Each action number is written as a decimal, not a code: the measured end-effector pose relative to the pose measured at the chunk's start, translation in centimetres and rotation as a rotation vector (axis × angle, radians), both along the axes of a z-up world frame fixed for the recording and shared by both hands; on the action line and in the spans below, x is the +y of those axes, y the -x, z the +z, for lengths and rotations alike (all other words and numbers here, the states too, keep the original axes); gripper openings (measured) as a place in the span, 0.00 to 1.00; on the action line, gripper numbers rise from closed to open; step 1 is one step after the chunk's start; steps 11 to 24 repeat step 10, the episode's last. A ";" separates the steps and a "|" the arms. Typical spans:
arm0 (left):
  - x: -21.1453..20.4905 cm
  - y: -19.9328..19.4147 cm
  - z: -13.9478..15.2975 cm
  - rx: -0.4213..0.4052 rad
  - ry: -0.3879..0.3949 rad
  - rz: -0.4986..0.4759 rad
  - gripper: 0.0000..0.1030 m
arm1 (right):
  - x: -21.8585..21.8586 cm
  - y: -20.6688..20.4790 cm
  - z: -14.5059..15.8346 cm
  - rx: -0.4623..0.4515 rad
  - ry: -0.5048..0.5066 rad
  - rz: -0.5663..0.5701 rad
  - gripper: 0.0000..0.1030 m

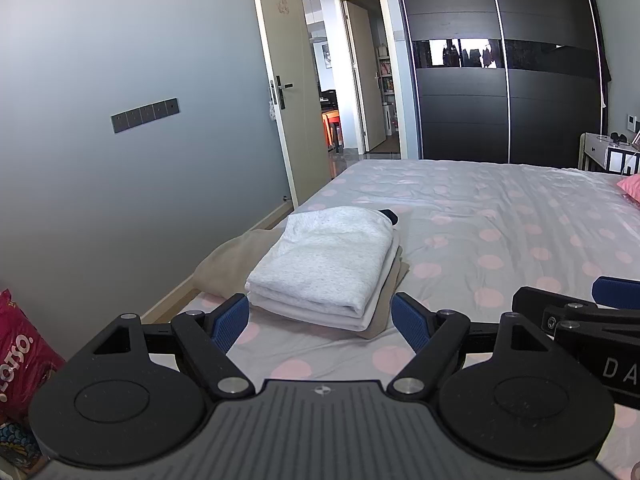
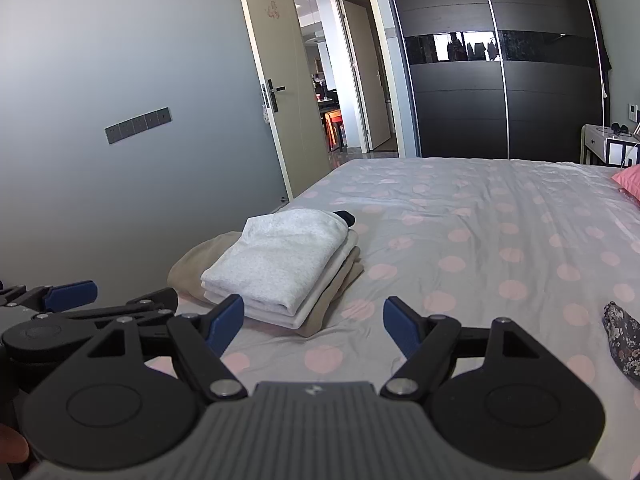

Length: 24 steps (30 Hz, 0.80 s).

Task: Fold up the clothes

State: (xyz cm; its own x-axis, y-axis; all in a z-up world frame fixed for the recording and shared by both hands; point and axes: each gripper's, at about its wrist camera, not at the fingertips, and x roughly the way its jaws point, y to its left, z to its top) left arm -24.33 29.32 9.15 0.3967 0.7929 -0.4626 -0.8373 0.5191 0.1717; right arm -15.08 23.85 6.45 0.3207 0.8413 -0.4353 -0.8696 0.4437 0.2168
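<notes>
A neat stack of folded clothes [image 1: 328, 264] lies near the left edge of the bed, a light grey garment on top, white and beige layers under it. The same folded stack [image 2: 280, 264] shows in the right wrist view. A loose beige garment [image 1: 232, 260] lies beside it toward the wall. My left gripper [image 1: 320, 320] is open just in front of the stack, holding nothing. My right gripper [image 2: 314, 320] is open too, to the right of the stack and empty. A dark floral cloth [image 2: 624, 340] lies at the right on the bed.
The bed [image 1: 500, 216] has a grey cover with pink dots. A grey wall [image 1: 120, 120] runs along its left side, with an open door [image 1: 288, 80] and a dark wardrobe [image 1: 500, 60] behind. A pink pillow [image 2: 628, 178] sits far right. A red bag [image 1: 20, 348] stands at the left.
</notes>
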 end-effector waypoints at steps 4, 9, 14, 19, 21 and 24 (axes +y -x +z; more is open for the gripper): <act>-0.1 -0.1 0.0 0.000 0.008 -0.009 0.75 | -0.3 -0.3 -0.1 0.010 0.000 -0.002 0.77; -0.5 -0.2 0.0 0.001 0.000 -0.016 0.72 | -0.6 -0.4 -0.2 0.018 0.002 -0.001 0.77; -0.5 -0.2 0.0 0.000 -0.001 -0.018 0.71 | -0.7 -0.4 -0.1 0.017 0.003 -0.001 0.77; -0.5 -0.2 0.0 0.000 -0.001 -0.018 0.71 | -0.7 -0.4 -0.1 0.017 0.003 -0.001 0.77; -0.5 -0.2 0.0 0.000 -0.001 -0.018 0.71 | -0.7 -0.4 -0.1 0.017 0.003 -0.001 0.77; -0.5 -0.2 0.0 0.000 -0.001 -0.018 0.71 | -0.7 -0.4 -0.1 0.017 0.003 -0.001 0.77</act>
